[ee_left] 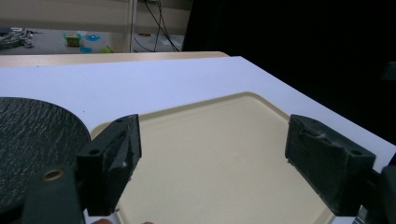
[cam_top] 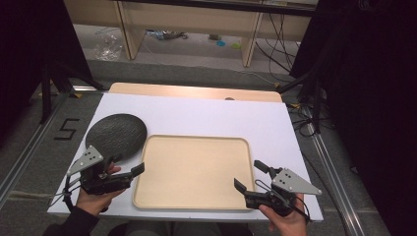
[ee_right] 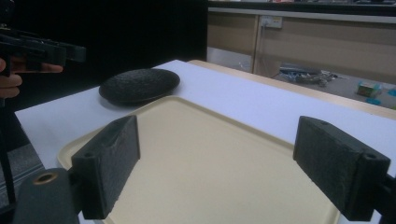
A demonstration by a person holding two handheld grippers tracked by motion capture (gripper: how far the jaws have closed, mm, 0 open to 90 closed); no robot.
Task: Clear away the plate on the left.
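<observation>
Right gripper view catches the left gripper [ee_right: 70,52] beyond the black plate [ee_right: 139,85].

Even overhead light, dark surroundings, soft shadows, near fingers [ee_left: 112,158] blurred.

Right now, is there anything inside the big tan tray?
No, the tray has nothing in it; its whole bare floor shows. The black plate sits beside it on the white table. What's underneath the tray is hidden.
</observation>
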